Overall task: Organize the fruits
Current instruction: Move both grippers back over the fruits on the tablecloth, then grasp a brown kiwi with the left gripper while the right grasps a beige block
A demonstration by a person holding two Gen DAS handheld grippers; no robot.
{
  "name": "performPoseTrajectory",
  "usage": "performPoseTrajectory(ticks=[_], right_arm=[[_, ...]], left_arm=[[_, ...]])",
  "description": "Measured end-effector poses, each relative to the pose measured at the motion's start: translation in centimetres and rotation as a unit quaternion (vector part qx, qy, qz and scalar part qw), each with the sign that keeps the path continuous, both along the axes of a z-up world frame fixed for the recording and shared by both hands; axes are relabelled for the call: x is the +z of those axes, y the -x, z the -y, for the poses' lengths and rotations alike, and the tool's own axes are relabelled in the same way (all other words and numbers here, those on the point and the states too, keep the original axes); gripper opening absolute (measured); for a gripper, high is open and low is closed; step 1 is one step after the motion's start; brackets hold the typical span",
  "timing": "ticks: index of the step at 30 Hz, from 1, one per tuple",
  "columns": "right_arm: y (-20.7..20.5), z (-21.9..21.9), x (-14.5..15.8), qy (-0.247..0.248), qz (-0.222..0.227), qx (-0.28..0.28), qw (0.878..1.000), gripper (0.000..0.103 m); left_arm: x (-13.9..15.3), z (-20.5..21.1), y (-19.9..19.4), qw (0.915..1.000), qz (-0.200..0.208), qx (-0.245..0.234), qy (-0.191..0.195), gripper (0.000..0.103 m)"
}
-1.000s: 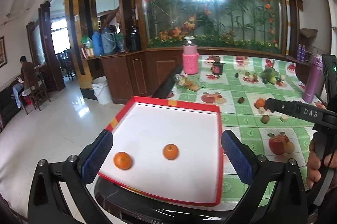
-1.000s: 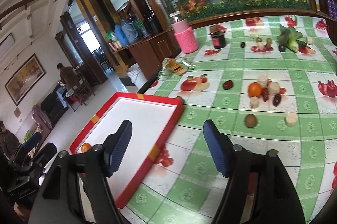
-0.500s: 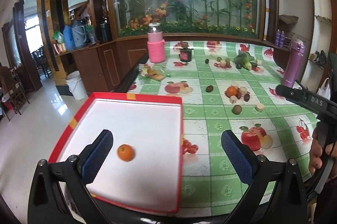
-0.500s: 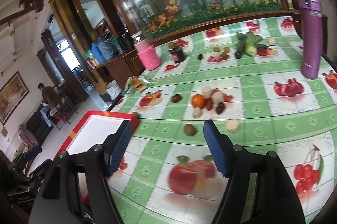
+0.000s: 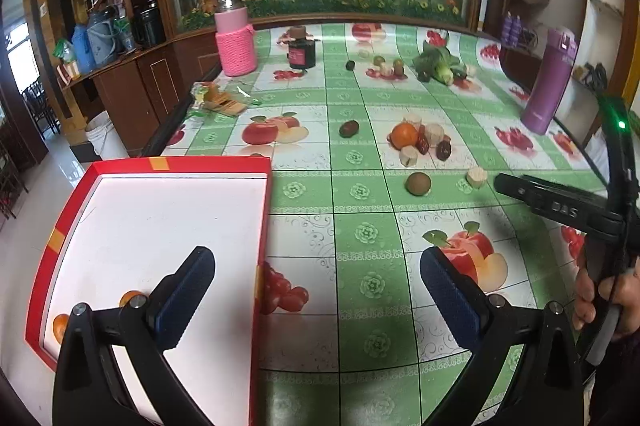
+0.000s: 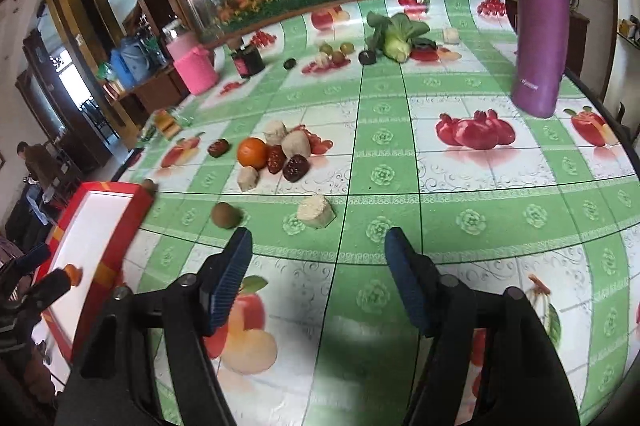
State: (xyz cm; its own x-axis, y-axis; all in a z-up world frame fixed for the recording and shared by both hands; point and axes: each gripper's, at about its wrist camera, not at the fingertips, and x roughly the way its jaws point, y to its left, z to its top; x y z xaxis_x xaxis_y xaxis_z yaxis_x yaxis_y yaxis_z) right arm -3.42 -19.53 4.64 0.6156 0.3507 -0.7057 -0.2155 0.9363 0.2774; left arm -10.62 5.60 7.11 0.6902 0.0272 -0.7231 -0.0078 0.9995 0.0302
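Right gripper (image 6: 318, 258) spread, empty, over table (image 6: 460, 162); orange (image 6: 252, 152) farther, left of centre. Left gripper (image 5: 316, 282) spread, empty; two oranges (image 5: 60, 326) in red tray (image 5: 160, 164), near-left corner. Right tool reads "DAS".

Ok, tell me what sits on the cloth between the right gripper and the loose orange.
In the right wrist view, a pale cut chunk and a brown round fruit lie between the open right gripper and the orange.

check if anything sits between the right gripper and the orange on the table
Partly. The right gripper is open with a pale cube just ahead; the orange lies beyond, hemmed by another pale chunk and dark red dates.
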Motion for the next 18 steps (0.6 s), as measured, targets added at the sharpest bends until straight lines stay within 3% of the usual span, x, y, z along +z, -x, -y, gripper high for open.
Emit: performPoseTrajectory(ticks=[6,9,11,15,18], right_arm=[[-2.4,-2.4,-1.2,0.059,-0.002,0.003,0.998,0.05],[-3.7,-2.5,-2.2,0.068,-0.025,-0.007,0.997,0.037],[-3.8,-2.5,-2.2,0.075,-0.017,-0.007,0.997,0.03],[-3.7,-2.6,-2.3,0.079,-0.008,-0.002,0.997,0.03],[-3.9,-1.9,-2.2,0.053,-0.013,-0.009,0.998,0.029]], left_arm=[[-0.4,1.2,-2.0,0.9996,-0.019,-0.013,-0.017,0.102],[-0.8,1.9,-3.0,0.9992,-0.026,-0.023,-0.022,0.101],[-1.1,2.5,-3.7,0.9988,-0.03,-0.03,-0.024,0.097],[-1.7,3.7,-5.1,0.9982,-0.04,-0.041,-0.015,0.09],[-1.8,4.7,-6.0,0.9977,-0.043,-0.05,-0.014,0.076]])
